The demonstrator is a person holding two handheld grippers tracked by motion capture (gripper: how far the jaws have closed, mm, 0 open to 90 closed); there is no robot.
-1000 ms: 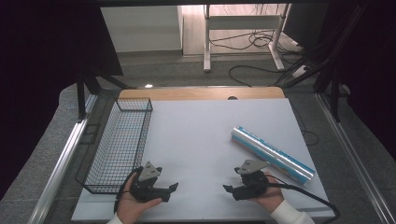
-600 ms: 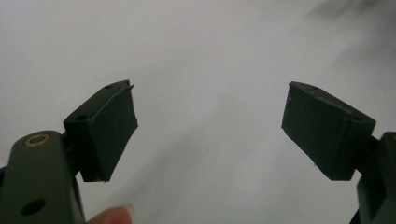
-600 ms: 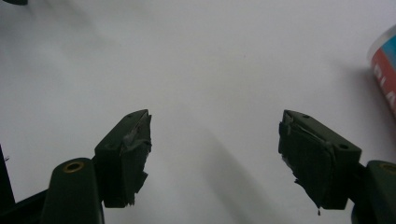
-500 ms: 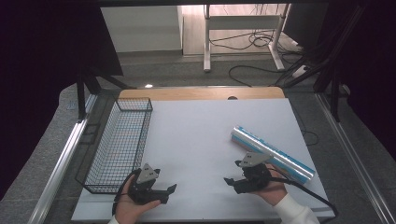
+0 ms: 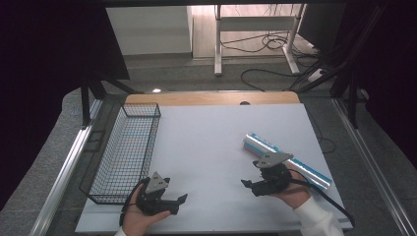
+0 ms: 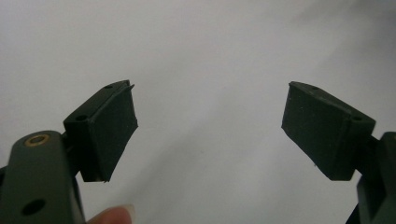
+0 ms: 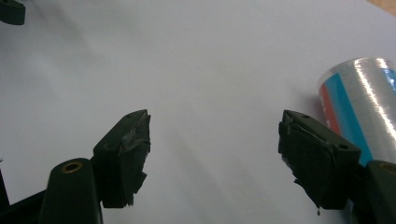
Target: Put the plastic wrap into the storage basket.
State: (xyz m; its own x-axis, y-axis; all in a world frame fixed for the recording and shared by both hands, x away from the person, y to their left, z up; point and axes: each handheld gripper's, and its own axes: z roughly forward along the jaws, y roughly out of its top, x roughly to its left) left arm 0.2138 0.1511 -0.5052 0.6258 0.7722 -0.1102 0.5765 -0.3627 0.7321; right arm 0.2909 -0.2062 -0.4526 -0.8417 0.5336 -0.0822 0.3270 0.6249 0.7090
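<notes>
at the left of the table (image 5: 206,147) the wire basket (image 5: 125,152) is being left untouched, standing empty along the left edge of the white sheet. just right of its near end the left gripper (image 5: 181,200) is being held low over the sheet in the person's hand, about where it was a second ago, with only a slight turn. in the left gripper view its jaws are being kept wide apart, with nothing between them but bare white sheet; a fingertip (image 6: 112,215) is being shown at the bottom edge.

farther right, the right gripper (image 5: 248,185) is being carried away from the near edge and closer to the silver and blue tube (image 5: 287,158), which is lying on its side at the right of the sheet, slanting from the middle towards the near right corner. compared with a second ago, the hand has been shifted a little farther and right, so the gripper's body is now being held just beside the tube's long side. in the right gripper view its jaws are being held wide open and empty, and the tube (image 7: 362,107) is being seen just beyond the right-hand pad.

judged from this, a reach for the tube is being started; the jaws are pointing left of it, so a turn towards it is probably being called for before closing, and the basket is likely being kept as the place for it.
</notes>
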